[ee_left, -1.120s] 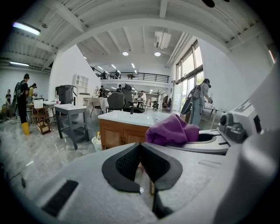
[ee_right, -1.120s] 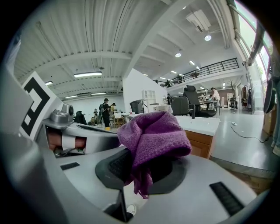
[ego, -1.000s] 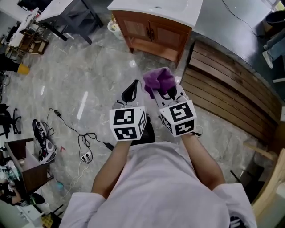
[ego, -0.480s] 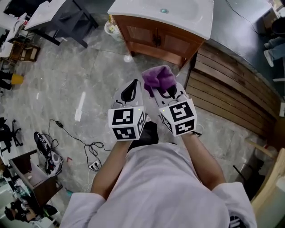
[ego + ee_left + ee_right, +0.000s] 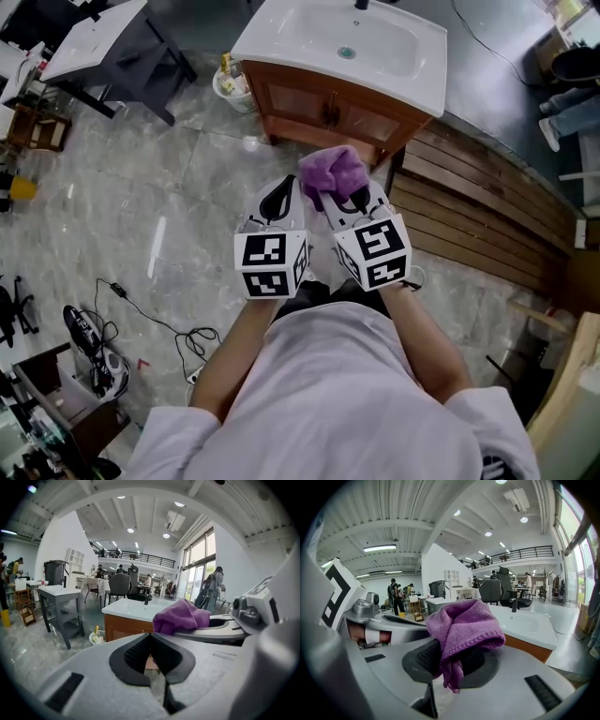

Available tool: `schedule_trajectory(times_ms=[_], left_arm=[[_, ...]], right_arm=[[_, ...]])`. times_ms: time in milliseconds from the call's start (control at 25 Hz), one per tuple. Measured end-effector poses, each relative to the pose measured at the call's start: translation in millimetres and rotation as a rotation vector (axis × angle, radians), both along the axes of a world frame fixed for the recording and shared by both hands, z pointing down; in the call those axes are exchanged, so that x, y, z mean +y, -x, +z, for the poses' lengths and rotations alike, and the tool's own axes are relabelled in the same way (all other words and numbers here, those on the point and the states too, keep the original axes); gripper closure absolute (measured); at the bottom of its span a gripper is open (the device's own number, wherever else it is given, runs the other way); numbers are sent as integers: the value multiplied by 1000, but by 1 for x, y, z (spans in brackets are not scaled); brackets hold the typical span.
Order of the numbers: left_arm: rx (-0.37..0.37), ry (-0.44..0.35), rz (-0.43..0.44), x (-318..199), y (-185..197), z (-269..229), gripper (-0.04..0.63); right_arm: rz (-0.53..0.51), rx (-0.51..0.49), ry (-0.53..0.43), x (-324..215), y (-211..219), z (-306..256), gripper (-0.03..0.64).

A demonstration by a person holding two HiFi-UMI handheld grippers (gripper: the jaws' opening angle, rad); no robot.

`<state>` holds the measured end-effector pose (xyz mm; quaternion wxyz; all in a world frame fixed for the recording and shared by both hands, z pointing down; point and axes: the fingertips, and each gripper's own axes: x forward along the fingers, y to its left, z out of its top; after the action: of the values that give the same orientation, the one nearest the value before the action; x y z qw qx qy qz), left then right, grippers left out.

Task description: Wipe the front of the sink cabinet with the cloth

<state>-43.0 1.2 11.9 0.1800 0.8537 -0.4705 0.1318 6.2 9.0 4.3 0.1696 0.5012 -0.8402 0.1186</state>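
A purple cloth [image 5: 334, 172] [image 5: 461, 625] [image 5: 180, 617] is bunched between the jaws of my right gripper [image 5: 339, 192] [image 5: 452, 660], which is shut on it. My left gripper [image 5: 278, 194] [image 5: 151, 654] hangs beside it, shut with nothing in its jaws. Ahead stands the wooden sink cabinet [image 5: 323, 106] [image 5: 123, 627] with a white basin top [image 5: 360, 45] [image 5: 528, 626]. Both grippers are held in the air a short way in front of the cabinet doors, not touching them.
A white bucket [image 5: 228, 82] [image 5: 96, 637] sits left of the cabinet. Dark wooden slats [image 5: 473, 211] lie on the floor to the right. A dark-legged table [image 5: 103, 47] stands at far left. Cables [image 5: 178, 330] trail over the marble floor near my feet.
I have walked closer to the sink cabinet: it and the basin now show fuller in the head view. Both grippers keep their pose, the cloth still held.
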Motion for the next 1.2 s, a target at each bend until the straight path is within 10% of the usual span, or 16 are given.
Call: schedule_trajectory(times_ms=[1200], left_arm=[[45, -112, -145, -218, 69, 156, 591]], right_arm=[[-248, -13, -169, -238, 82, 146, 549]])
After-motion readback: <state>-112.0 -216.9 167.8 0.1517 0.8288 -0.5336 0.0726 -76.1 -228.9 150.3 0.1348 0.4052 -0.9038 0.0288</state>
